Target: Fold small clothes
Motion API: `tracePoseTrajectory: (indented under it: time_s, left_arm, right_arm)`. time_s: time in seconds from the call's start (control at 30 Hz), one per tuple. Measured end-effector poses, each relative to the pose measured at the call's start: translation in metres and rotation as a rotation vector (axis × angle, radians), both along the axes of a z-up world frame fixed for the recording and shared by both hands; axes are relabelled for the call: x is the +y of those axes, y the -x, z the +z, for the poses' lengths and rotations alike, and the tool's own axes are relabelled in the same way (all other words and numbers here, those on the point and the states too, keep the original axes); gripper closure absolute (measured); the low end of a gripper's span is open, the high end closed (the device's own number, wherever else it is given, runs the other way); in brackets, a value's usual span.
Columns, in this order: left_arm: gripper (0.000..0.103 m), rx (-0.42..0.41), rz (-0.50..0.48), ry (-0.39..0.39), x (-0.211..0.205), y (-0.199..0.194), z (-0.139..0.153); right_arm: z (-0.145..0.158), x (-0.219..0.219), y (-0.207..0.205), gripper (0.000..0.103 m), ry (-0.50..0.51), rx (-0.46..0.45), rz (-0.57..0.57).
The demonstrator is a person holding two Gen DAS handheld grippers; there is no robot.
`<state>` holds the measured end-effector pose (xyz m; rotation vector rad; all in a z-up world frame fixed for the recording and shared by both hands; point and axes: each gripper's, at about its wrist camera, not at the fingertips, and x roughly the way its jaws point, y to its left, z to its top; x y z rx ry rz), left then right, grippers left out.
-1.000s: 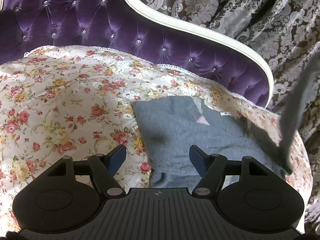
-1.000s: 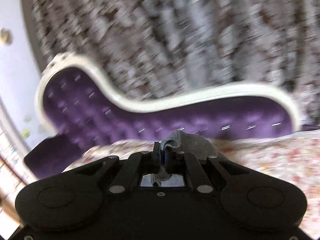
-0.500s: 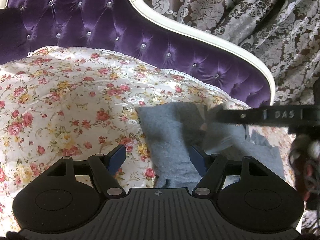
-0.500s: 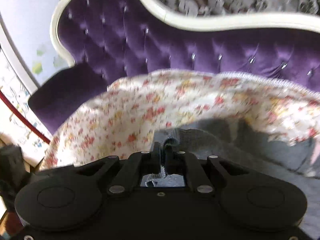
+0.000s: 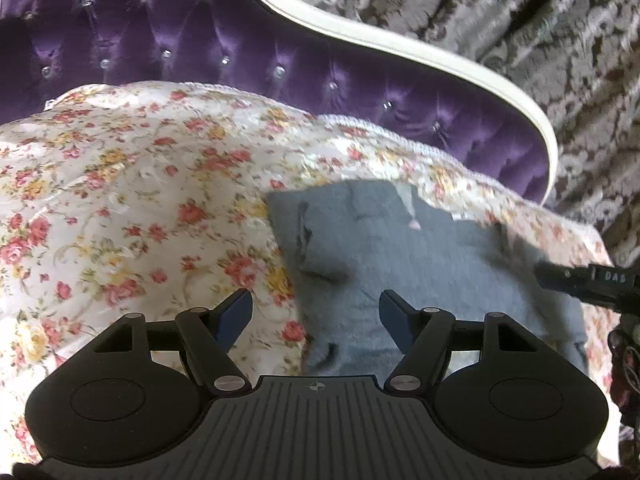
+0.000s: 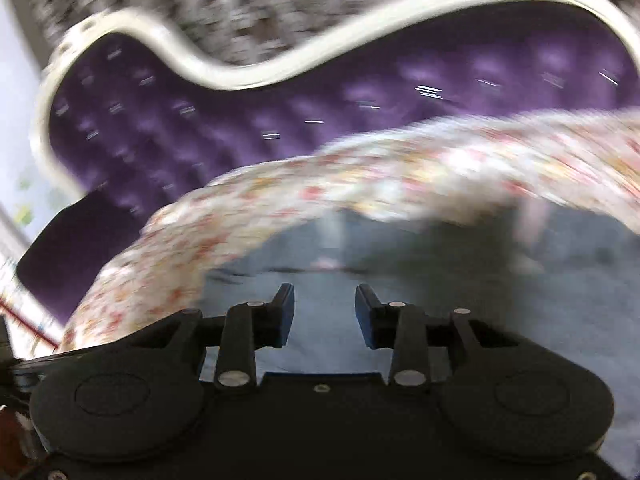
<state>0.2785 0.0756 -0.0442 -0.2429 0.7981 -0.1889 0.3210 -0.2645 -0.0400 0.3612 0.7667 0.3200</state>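
A small grey knitted garment [image 5: 400, 256] lies flat on the floral sheet [image 5: 120, 208], right of centre in the left wrist view. My left gripper [image 5: 316, 316] hovers open above the garment's left edge, nothing between its fingers. In the blurred right wrist view the same grey garment [image 6: 360, 264] spreads out under my right gripper [image 6: 325, 312]. That gripper's jaws are opening, and no cloth is pinched between the pads. Part of the right gripper's body [image 5: 588, 280] shows at the right edge of the left wrist view.
The sheet covers a seat with a tufted purple backrest [image 5: 240, 52] and a curved cream frame [image 5: 400, 48]. A patterned grey curtain [image 5: 540, 32] hangs behind. The right wrist view shows the backrest [image 6: 280, 120] and a purple armrest [image 6: 80, 232] at left.
My right gripper came down from high up with a fold of the garment, laid it on the sheet and let go. The garment now lies flatter. The left gripper stayed put.
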Motion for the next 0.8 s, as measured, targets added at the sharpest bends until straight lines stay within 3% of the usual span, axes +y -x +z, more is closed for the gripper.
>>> tracePoseTrajectory:
  time_s: [0.13, 0.23, 0.27, 0.33, 0.4, 0.5, 0.67, 0.8]
  left_arm:
    - [0.035, 0.014, -0.044, -0.039, -0.014, 0.001, -0.008]
    - [0.035, 0.025, -0.070, -0.062, -0.023, 0.001, -0.015]
    - [0.035, 0.030, -0.077, -0.068, -0.027, 0.002, -0.017]
    - [0.034, 0.041, -0.092, -0.074, -0.032, 0.001, -0.022]
    - [0.034, 0.053, -0.102, -0.080, -0.036, 0.001, -0.026]
    - [0.034, 0.055, -0.103, -0.107, -0.042, 0.001, -0.033]
    - [0.034, 0.043, -0.116, -0.134, -0.045, 0.004, -0.033]
    - [0.034, 0.057, -0.102, -0.100, -0.042, 0.002, -0.032]
  right_arm:
    - [-0.030, -0.064, 0.016, 0.057, 0.056, 0.067, -0.180]
    - [-0.038, -0.104, 0.034, 0.071, 0.067, 0.049, -0.297]
    - [-0.037, -0.114, 0.040, 0.070, 0.063, 0.040, -0.332]
    - [-0.034, -0.123, 0.046, 0.056, 0.163, 0.062, -0.411]
    - [-0.031, -0.128, 0.053, 0.055, 0.201, 0.023, -0.423]
    - [-0.025, -0.135, 0.058, 0.055, 0.151, -0.039, -0.410]
    - [-0.024, -0.131, 0.052, 0.054, 0.139, -0.041, -0.361]
    - [-0.015, -0.113, 0.082, 0.050, 0.250, -0.088, -0.301]
